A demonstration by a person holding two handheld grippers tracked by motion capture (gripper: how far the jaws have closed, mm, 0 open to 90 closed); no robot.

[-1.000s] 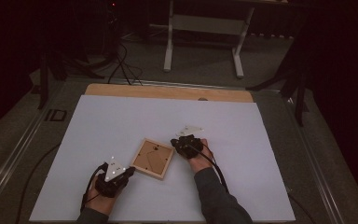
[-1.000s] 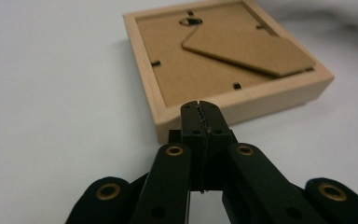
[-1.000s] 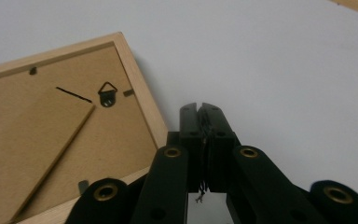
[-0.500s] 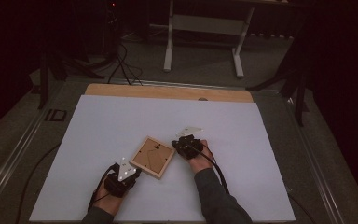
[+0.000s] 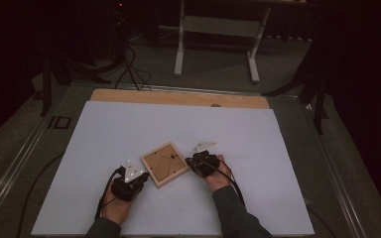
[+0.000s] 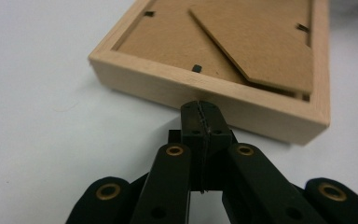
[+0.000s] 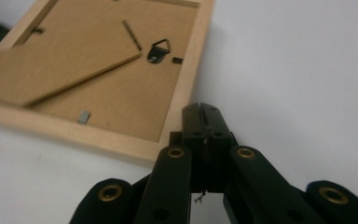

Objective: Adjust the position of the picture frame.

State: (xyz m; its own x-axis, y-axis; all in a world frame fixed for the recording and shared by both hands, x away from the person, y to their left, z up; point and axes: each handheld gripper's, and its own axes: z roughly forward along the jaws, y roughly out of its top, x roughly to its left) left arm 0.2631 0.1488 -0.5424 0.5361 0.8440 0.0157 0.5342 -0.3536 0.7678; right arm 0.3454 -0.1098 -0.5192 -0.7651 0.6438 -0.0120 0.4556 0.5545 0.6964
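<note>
High view: a wooden picture frame (image 5: 164, 163) is seen lying back side up on the white sheet (image 5: 129, 129) that covers the table, turned corner-on to the person, between the two grippers. The left gripper (image 5: 138, 177) is placed at the frame's near-left edge; the right gripper (image 5: 191, 161) is placed at the frame's right corner. Bare wood of the table (image 5: 178, 97) is left exposed along the far edge of the sheet. A white stand (image 5: 217, 29) and loose cables (image 5: 129, 69) are noted on the floor beyond; nothing on the sheet is found lying between the grippers and the frame.

Left gripper view: the jaws are seen fully closed, pad against pad, with nothing between them. The closed tip is set against the outer side of the frame's rail, touching or just short of it. The brown backing board (image 6: 182, 42) and its folding prop (image 6: 261, 42) are seen inside the rails.

Right gripper view: the jaws are likewise closed together and empty. The tip is set just beside the frame's rail, near a corner; contact cannot be confirmed. A metal hanger (image 7: 158, 50) is seen on the backing.

Against the earlier frames: the left hand has been brought in from the left toward the frame's edge. The right hand and the frame are unchanged in place.
</note>
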